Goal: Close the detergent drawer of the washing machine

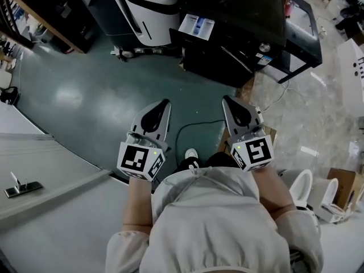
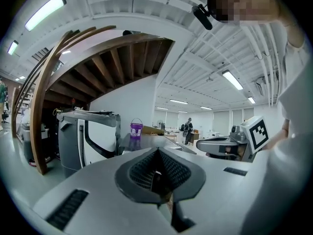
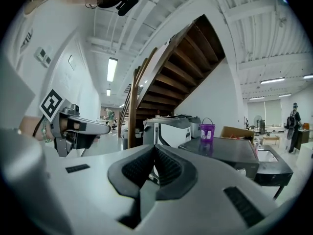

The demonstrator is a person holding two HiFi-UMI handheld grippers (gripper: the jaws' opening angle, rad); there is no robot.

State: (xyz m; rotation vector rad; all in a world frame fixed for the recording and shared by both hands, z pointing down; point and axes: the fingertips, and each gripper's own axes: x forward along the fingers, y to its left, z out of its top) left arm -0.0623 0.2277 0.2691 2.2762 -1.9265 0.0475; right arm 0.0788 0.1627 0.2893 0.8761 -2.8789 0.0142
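Note:
The black washing machine point(image 1: 233, 36) stands at the far side of the green floor, and its white and blue detergent drawer point(image 1: 197, 26) sticks out of the front. A purple bucket point(image 3: 207, 130) sits on top of the machine point(image 3: 230, 153). My left gripper point(image 1: 164, 104) and right gripper point(image 1: 226, 100) are held side by side in front of the person's chest, well short of the machine. Both point toward it. In the gripper views the left gripper point(image 2: 156, 173) and the right gripper point(image 3: 154, 168) have their pads together with nothing between them.
A white and black appliance point(image 1: 148, 10) stands left of the washer. A black cable point(image 1: 190, 131) loops on the floor between the grippers. There is a wooden staircase point(image 3: 146, 102) at the left, a black stand point(image 1: 301, 36) at the right, and white toilets point(image 1: 301, 186) and a cardboard box point(image 1: 344, 186) near right.

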